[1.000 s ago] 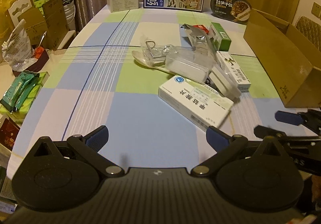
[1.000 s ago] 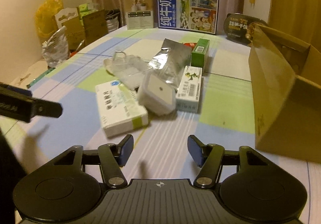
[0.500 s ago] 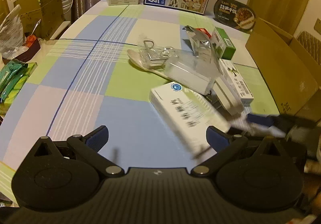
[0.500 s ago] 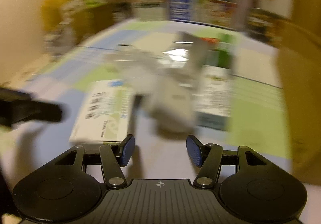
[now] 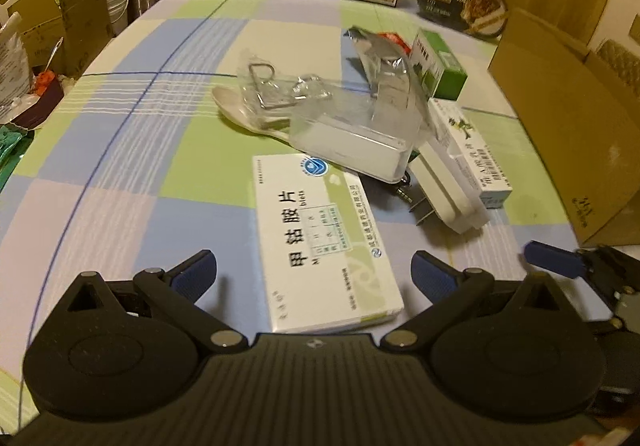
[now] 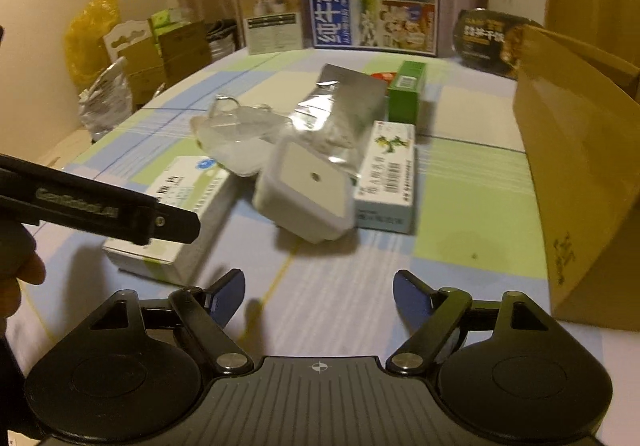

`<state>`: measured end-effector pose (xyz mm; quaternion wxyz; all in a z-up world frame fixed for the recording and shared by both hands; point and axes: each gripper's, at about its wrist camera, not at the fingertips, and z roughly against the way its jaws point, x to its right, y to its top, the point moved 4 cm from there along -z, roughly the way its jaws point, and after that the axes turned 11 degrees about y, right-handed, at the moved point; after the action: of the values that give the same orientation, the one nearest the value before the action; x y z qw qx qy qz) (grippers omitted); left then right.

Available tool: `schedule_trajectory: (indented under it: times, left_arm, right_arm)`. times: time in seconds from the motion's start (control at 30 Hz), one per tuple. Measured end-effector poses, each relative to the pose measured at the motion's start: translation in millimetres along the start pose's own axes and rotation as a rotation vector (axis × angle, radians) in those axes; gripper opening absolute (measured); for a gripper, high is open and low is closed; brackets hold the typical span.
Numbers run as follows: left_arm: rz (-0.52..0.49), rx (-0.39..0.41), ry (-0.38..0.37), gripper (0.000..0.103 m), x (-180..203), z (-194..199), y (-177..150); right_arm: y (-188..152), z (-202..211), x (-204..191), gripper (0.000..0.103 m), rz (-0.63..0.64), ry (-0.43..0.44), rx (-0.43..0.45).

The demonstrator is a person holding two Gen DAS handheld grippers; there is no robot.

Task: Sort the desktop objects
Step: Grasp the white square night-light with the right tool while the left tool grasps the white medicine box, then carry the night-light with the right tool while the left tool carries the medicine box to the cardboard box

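Right gripper (image 6: 318, 296) jaws newly wider, empty

Three medicine boxes (image 5: 324, 242) (one green)

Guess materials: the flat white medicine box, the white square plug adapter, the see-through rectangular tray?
Flat white medicine box: likely thin printed card, slight sheen, crisp folded edges. White square plug adapter: looks like hard moulded plastic, smooth, rounded corners; metal prongs. See-through rectangular tray: probably thin clear plastic, glossy highlights.

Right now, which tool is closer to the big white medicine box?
Left. The left tool straddles the white medicine box; the right tool, just opening wider, sits off to its side.
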<state>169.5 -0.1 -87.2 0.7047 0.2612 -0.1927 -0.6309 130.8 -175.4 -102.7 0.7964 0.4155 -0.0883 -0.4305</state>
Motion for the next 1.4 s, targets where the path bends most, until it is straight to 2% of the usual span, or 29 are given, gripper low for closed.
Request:
schedule_trajectory:
  times: [0.07,0.1,0.13,0.17,0.2,0.37,0.6,0.63,0.67,0.83,1.0,1.2,1.33,1.4]
  left_arm:
    - [-0.03,-0.011,0.022,0.093,5.4,-7.0,0.5]
    - [-0.046,-0.021,0.029,0.083,6.6,-10.0,0.2]
    - [-0.055,-0.034,0.028,0.079,5.6,-12.2,-0.8]
    - [-0.054,-0.042,0.027,0.07,3.1,-13.0,-1.6]
    - [-0.054,-0.047,0.026,0.069,-1.1,-12.4,-3.1]
    - [-0.055,-0.039,0.031,0.068,-25.0,-3.8,-12.8]
    - [-0.056,-0.047,0.013,0.069,-39.8,-0.5,-18.1]
    - [-0.053,-0.047,0.013,0.069,-39.7,-0.6,-17.9]
    - [-0.054,-0.045,0.015,0.069,-39.3,-0.7,-17.9]
    - [-0.069,-0.04,0.028,0.068,-33.4,1.6,-20.2]
    - [-0.114,-0.032,0.029,0.068,-20.1,14.4,-27.3]
    - [-0.17,-0.02,-0.006,0.068,-0.2,33.3,-43.1]
    - [-0.172,-0.019,0.004,0.079,2.0,35.8,-46.6]
    - [-0.171,-0.013,0.017,0.079,1.4,35.3,-44.0]
  right_arm:
    - [0.2,0.6,3.0,0.079,-0.018,-0.003,0.003]
    - [1.4,0.7,3.6,0.079,-0.03,-0.001,0.007]
    - [4.0,0.8,4.6,0.079,-0.045,0.004,0.014]
    - [7.1,0.7,4.9,0.079,-0.058,0.014,0.023]
    - [9.7,0.9,4.7,0.079,-0.069,0.025,0.033]
    - [23.1,-10.9,6.8,0.079,-0.184,0.079,0.063]
    - [35.5,-26.6,14.0,0.079,-0.309,0.094,0.078]
    - [36.2,-27.9,14.2,0.076,-0.309,0.096,0.076]
    - [36.6,-28.4,13.7,0.061,-0.308,0.1,0.073]
    - [31.5,-15.4,4.2,0.062,-0.207,0.077,0.04]
    - [4.7,16.4,-8.8,0.062,-0.038,-0.007,-0.002]
    - [-25.8,47.1,-15.2,0.062,0.032,-0.077,-0.016]
    - [-29.2,51.9,-16.4,0.077,0.022,-0.067,0.0]
    - [-25.4,51.3,-17.0,0.079,0.017,-0.059,0.009]
